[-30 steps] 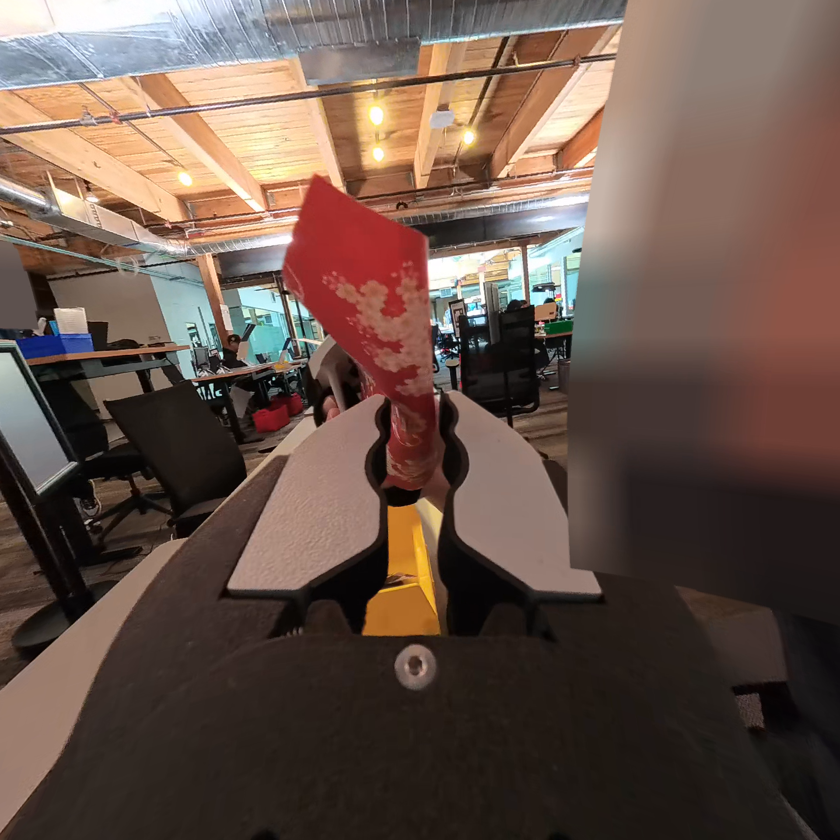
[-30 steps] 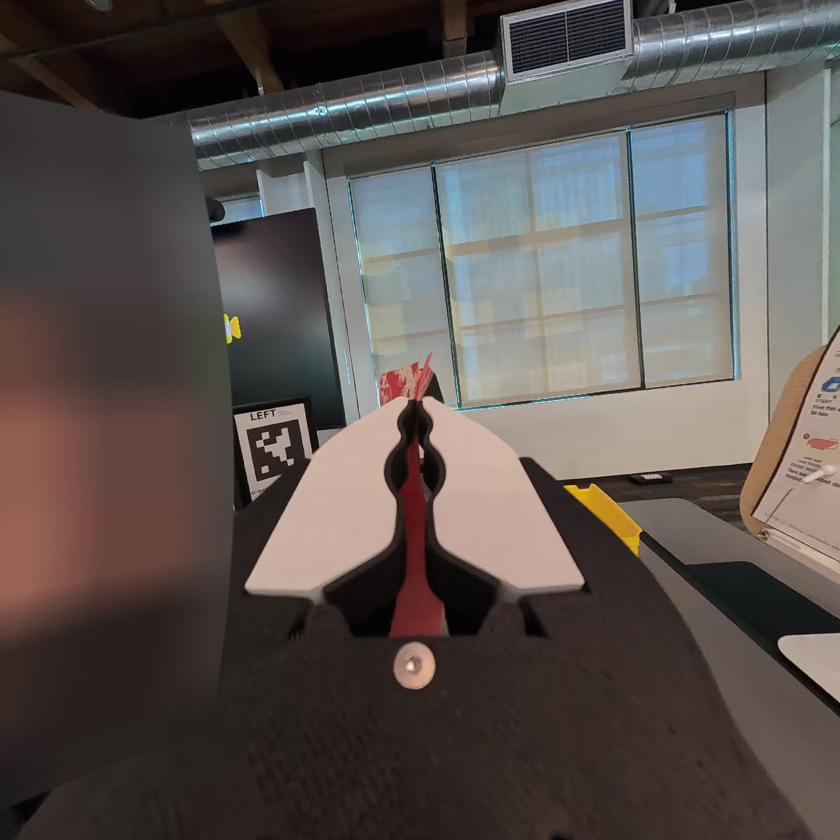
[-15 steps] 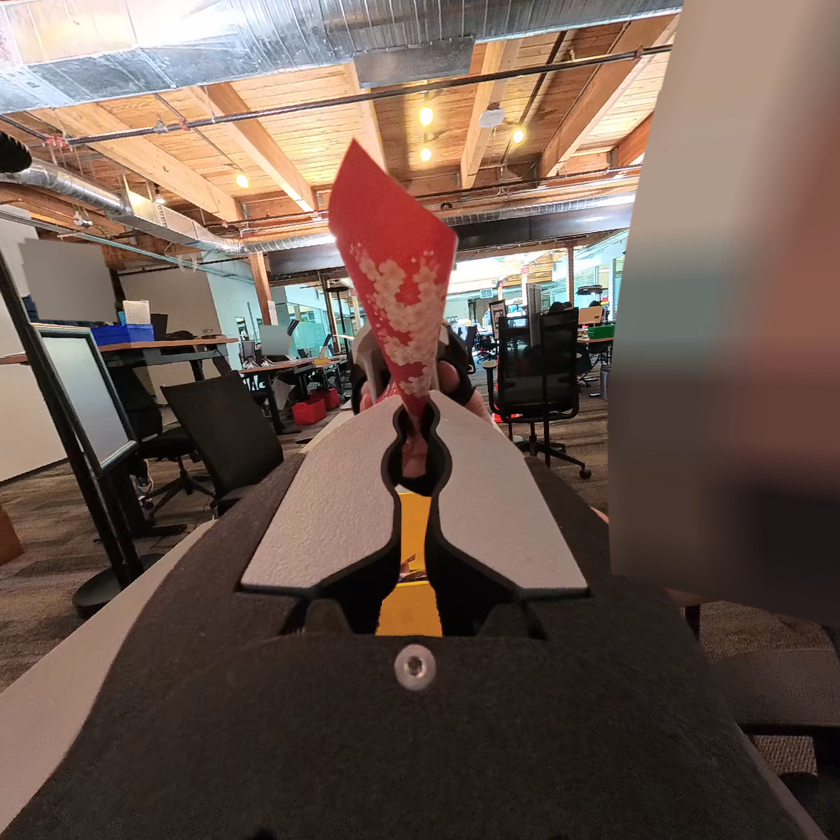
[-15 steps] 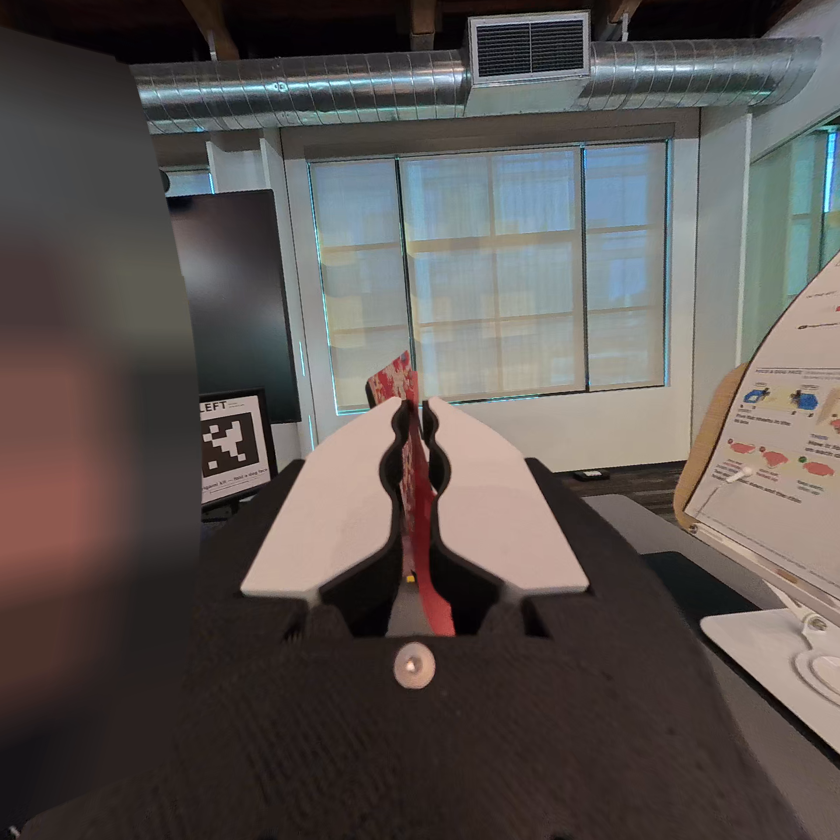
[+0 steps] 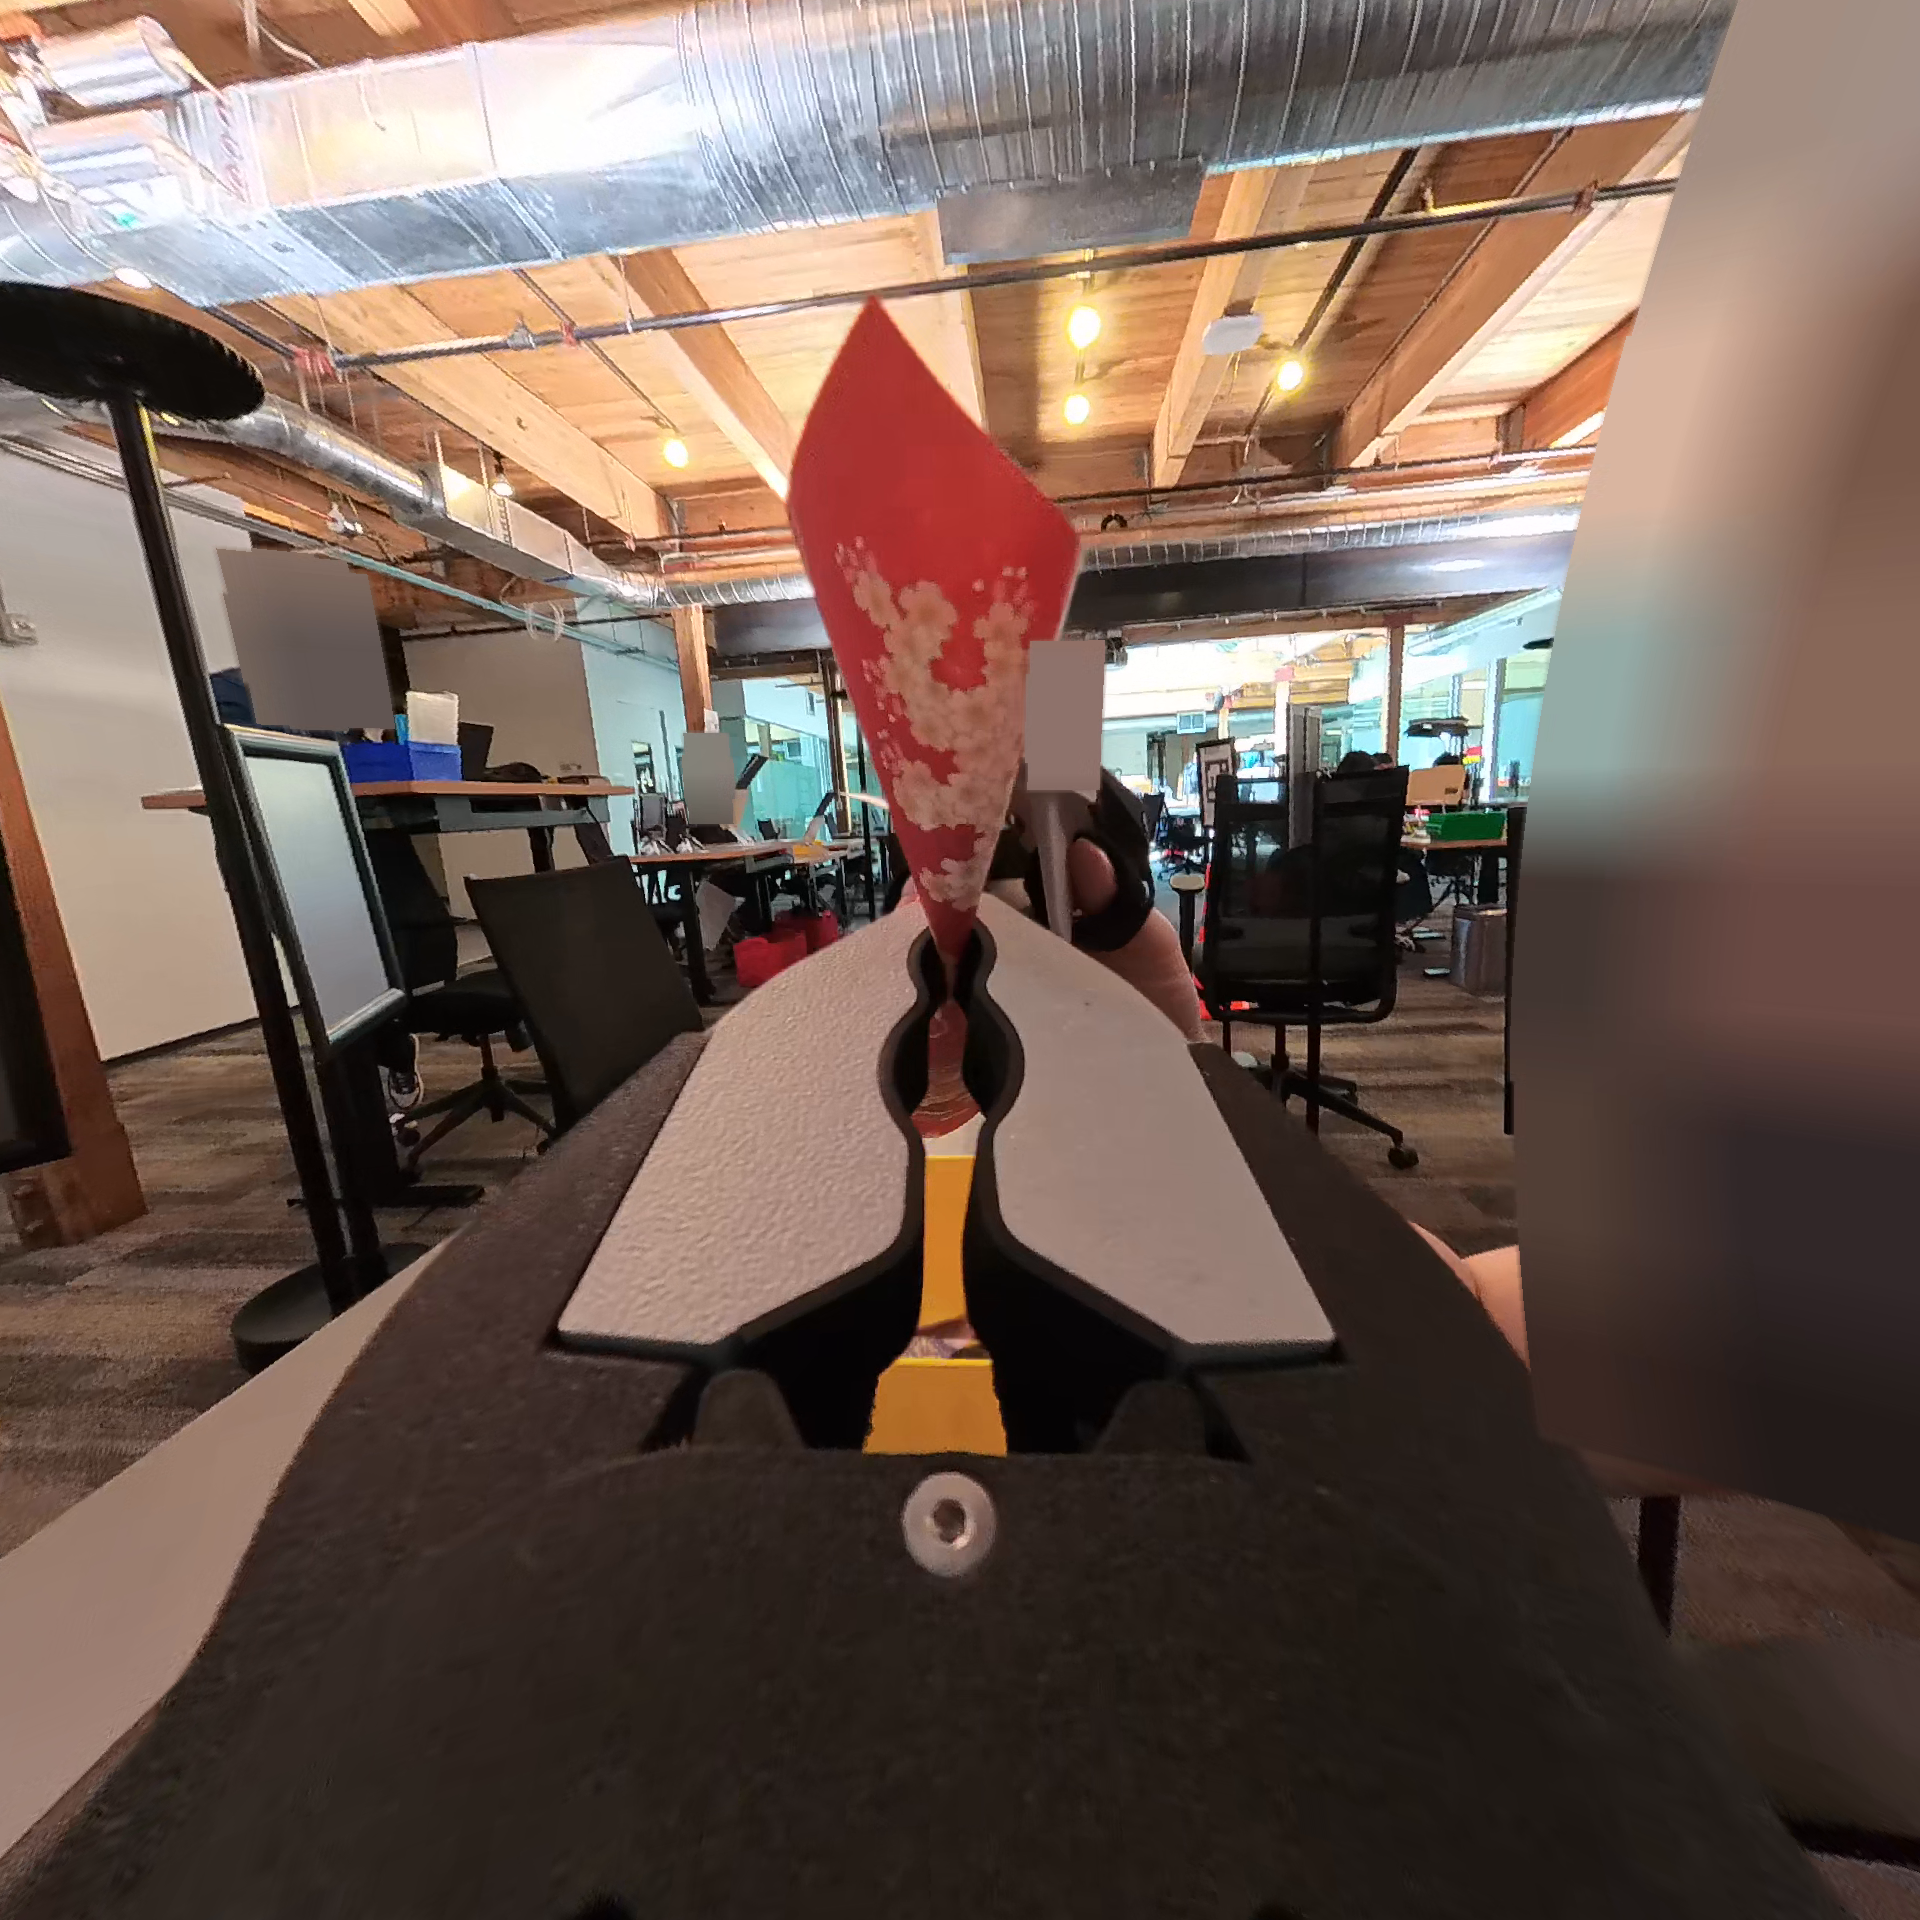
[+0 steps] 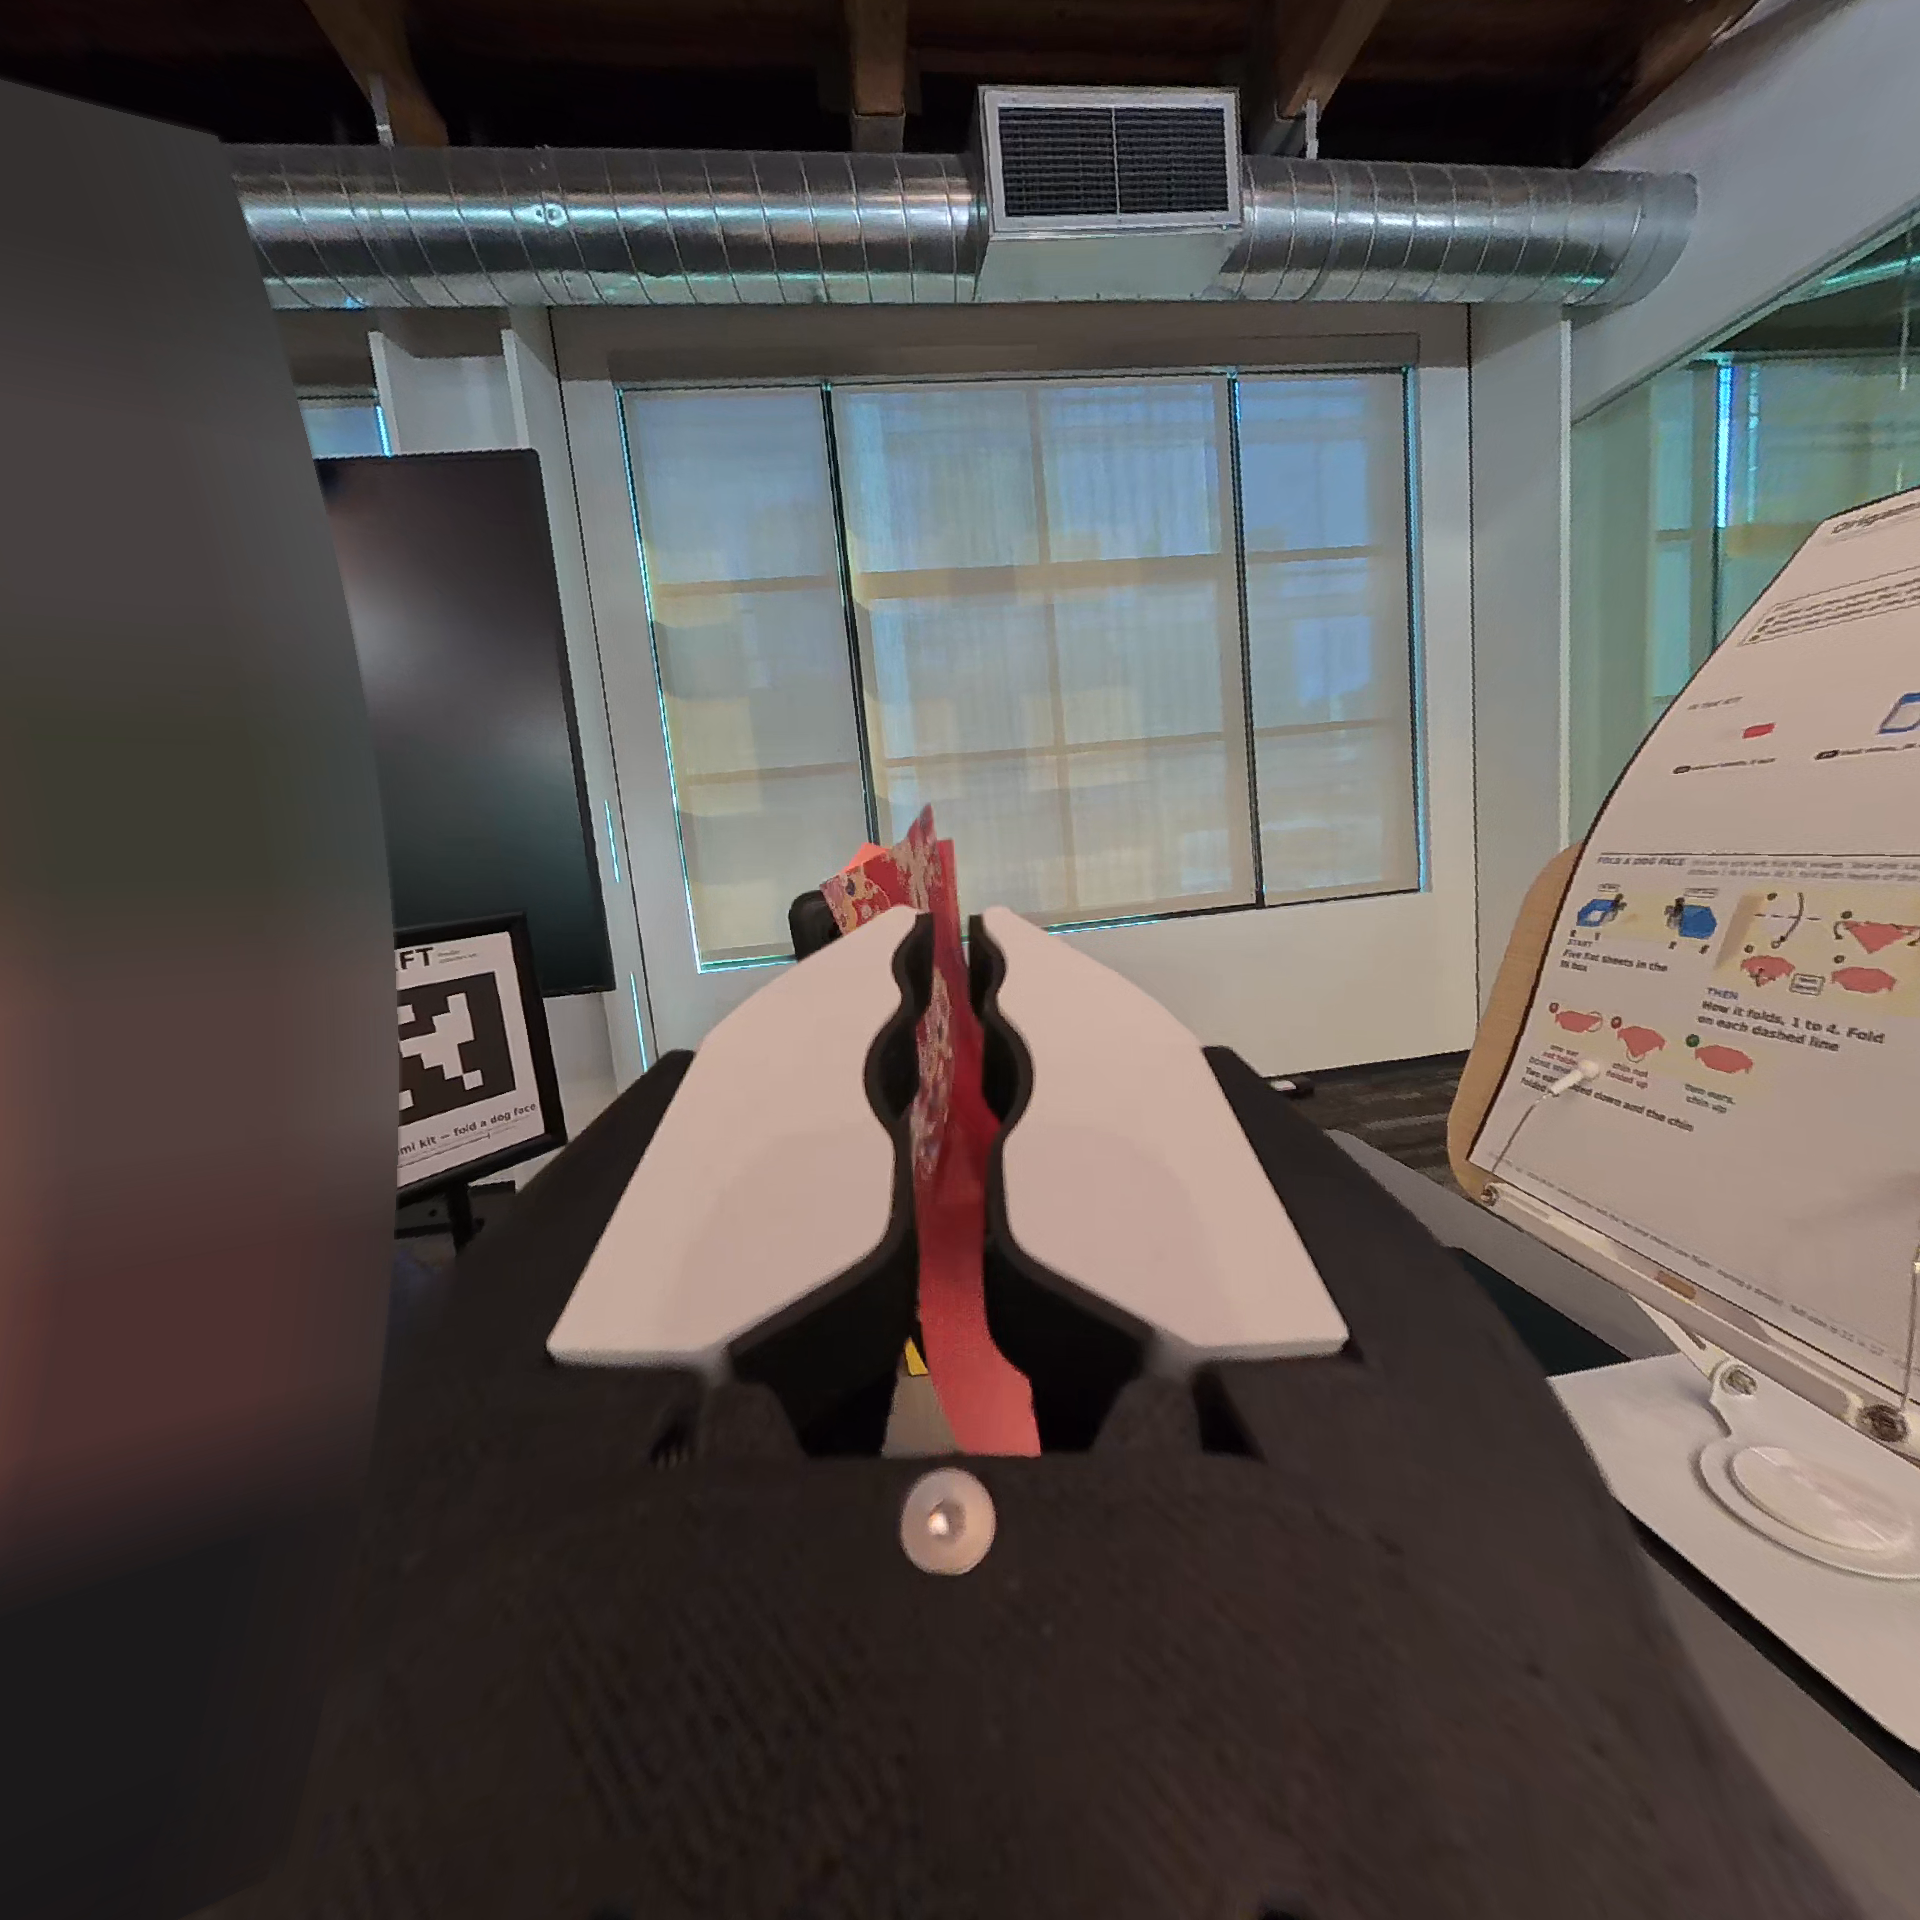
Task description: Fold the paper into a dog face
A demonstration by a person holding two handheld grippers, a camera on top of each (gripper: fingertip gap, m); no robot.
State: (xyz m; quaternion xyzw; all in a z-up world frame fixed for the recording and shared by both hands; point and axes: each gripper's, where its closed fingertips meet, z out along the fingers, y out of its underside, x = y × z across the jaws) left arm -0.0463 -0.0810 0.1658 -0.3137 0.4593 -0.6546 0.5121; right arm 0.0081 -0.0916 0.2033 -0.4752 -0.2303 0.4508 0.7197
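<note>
The red paper (image 5: 925, 644) with white blossoms stands up out of my left gripper (image 5: 958, 935), which is shut on its lower corner. The paper is held in the air, folded into a pointed shape. My right gripper (image 6: 948, 925) has its jaws slightly parted. The same paper (image 6: 951, 1299) runs edge-on through that gap and looks loosely held. In the left wrist view the right gripper (image 5: 1081, 883) and the hand holding it show just behind the paper.
A yellow bin (image 5: 940, 1392) lies below the left gripper. An instruction sheet on a stand (image 6: 1714, 987) is at the right on the grey table (image 6: 1818, 1683). A framed marker sign (image 6: 457, 1049) stands at the left. Office chairs and a black pole stand (image 5: 208, 779) are beyond. My right fingertips sit around 7 cm from my left ones.
The left jaws have closed from a wide gap onto the paper's corner. The right jaws, tight on the paper a second ago, have parted. Both views have swung slightly.
</note>
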